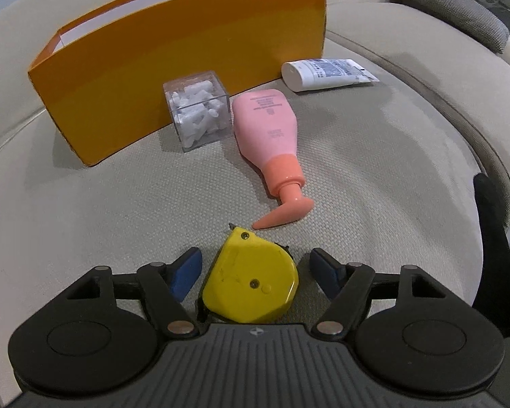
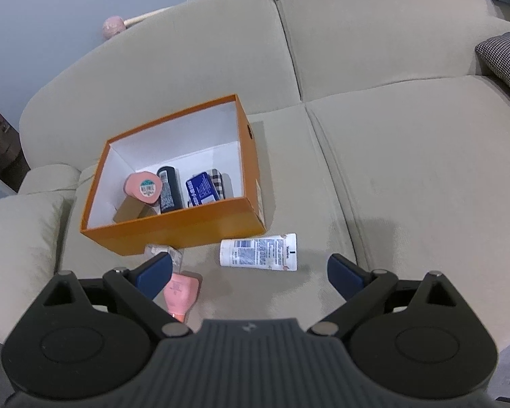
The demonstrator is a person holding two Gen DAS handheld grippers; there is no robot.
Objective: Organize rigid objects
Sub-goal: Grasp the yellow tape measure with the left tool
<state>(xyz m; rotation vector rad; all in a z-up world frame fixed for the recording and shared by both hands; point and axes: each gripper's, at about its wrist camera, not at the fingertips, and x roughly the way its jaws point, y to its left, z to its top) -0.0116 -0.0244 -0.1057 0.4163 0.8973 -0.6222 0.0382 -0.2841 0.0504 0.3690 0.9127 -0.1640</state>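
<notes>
**Tape measure sits between our left fingers, box waits beyond**

On a beige sofa cushion (image 1: 357, 156), our left gripper (image 1: 253, 272) stands wide apart, its blue pads (image 1: 187, 273) flanking a yellow tape measure (image 1: 251, 278) without touching it. The tape measure lies flat between the jaws, close in against the gripper's body, its pointed corner aimed away from us toward the orange cardboard box (image 1: 173, 68). That box stands straight ahead and slightly left, well apart from the claw, so we judge the coming move to be a squeeze across the case's flat sides, then a lift forward over the near wall. The left hand is plainly the nearer one to it.

Between the claw and the box lie a pink pump bottle (image 1: 268, 129) on its side, nozzle pointing back toward us, and a clear cube of white pieces (image 1: 199, 114) just beside the box wall. A white tube (image 1: 323, 73) lies to the right, near the box's corner.

Our right gripper (image 2: 251, 272) hovers higher, also spread wide and holding nothing. From there we see into the box (image 2: 251, 210): a pink container, a dark bottle and a blue packet rest along its near wall.

The tape measure does not show in the right view. The lower edge of its case is hidden by the left gripper's body, and what the white pieces in the cube are we cannot make out.
</notes>
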